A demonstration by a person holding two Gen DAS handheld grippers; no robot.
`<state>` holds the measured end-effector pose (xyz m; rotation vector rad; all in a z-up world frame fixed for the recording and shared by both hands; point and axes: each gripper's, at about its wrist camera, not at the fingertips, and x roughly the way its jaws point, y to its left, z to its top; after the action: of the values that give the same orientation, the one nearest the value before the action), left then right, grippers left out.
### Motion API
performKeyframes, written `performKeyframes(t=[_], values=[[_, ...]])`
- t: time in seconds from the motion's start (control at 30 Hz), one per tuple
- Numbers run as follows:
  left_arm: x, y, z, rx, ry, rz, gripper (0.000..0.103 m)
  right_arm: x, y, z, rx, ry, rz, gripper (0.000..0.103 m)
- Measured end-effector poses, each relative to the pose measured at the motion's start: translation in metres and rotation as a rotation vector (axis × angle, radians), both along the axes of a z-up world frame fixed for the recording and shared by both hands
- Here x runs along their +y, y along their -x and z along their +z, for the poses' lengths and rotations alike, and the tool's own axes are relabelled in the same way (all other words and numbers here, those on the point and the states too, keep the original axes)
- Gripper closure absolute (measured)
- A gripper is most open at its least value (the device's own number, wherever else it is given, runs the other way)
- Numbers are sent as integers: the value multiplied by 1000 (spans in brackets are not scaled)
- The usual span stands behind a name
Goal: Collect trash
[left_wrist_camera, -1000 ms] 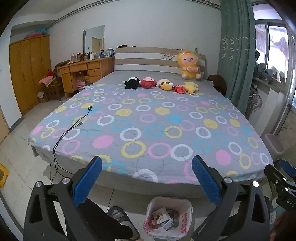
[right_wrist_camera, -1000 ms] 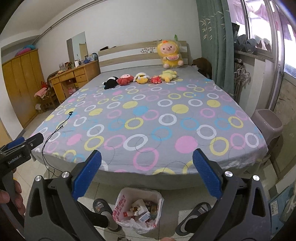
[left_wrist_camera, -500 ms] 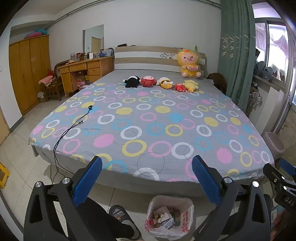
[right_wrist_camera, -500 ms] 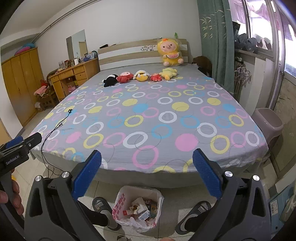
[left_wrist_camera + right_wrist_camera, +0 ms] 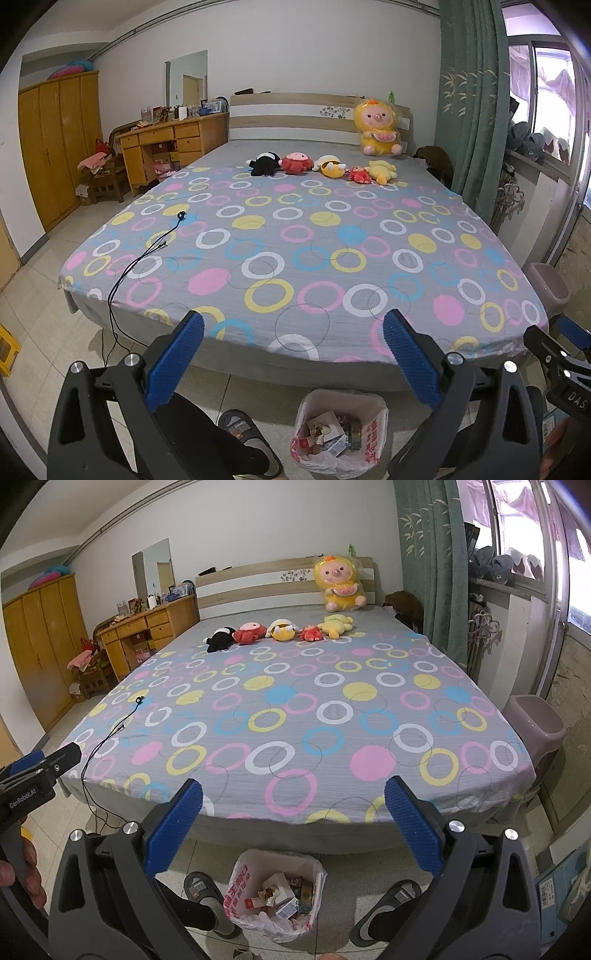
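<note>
Plastic trash bag (image 5: 275,901) on floor before bed (image 5: 295,716); slippered feet (image 5: 207,904) beside | both grippers' fingers (image 5: 173,363) wide apart, empty

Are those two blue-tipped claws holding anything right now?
No. Both the left gripper and the right gripper have their fingers spread wide apart with nothing between them.

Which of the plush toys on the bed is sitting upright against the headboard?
The large yellow plush, holding a watermelon slice; the five smaller toys lie in a row in front.
</note>
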<state>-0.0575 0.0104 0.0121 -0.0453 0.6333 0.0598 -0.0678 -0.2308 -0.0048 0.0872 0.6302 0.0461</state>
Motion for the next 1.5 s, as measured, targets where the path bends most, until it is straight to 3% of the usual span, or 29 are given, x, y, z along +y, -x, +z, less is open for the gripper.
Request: performKeyframes(t=[0.93, 1.03, 1.2, 1.5], values=[[5, 2, 1, 4, 13, 43, 8, 3, -1, -3, 7, 7, -1, 7], [6, 1, 0, 12, 48, 29, 8, 3, 0, -4, 6, 7, 1, 7], [5, 3, 2, -13, 10, 44, 8, 4, -1, -5, 11, 8, -1, 7], [6, 1, 4, -7, 15, 35, 8, 5, 1, -11, 14, 11, 8, 7]])
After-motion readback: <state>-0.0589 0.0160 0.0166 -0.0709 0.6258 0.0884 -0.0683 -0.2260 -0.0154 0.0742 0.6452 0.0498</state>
